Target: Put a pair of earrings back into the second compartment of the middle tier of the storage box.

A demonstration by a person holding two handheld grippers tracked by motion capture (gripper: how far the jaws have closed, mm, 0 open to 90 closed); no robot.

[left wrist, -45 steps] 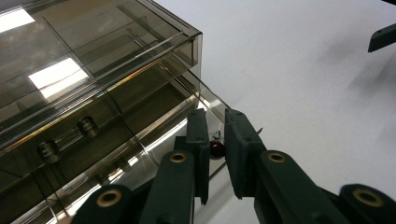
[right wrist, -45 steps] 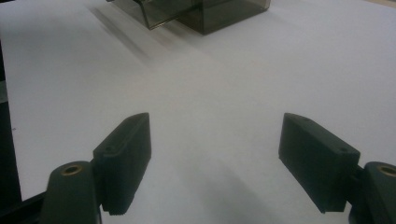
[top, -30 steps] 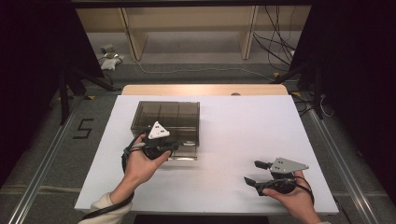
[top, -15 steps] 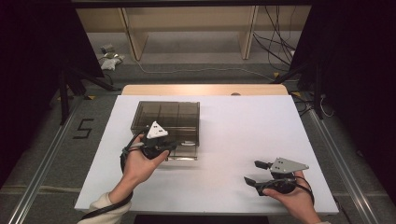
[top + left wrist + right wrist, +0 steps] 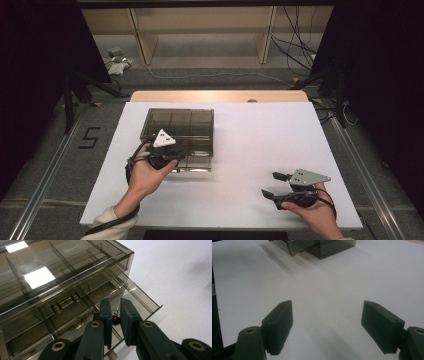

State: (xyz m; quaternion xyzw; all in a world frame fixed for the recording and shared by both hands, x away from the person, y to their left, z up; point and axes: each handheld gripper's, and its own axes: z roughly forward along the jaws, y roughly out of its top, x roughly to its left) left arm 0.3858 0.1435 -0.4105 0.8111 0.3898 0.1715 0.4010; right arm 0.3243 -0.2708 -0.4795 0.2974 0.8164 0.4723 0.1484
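White tabletop (image 5: 240, 150) lies bare around the right gripper (image 5: 280, 185), which rests near the table's near edge in the person's hand, jaws spread wide with nothing between them and open room on every side. Farther in, the left gripper (image 5: 115, 312) points into the pulled-out lower drawer (image 5: 140, 300) of a smoky plastic box (image 5: 180, 127). Its jaws stand nearly closed, pinching a small dark red thing (image 5: 115, 319) over the drawer; the drawer's front wall and dividers crowd close. The left hand (image 5: 145, 172) reaches in from the box's near side, wrist tilted down.
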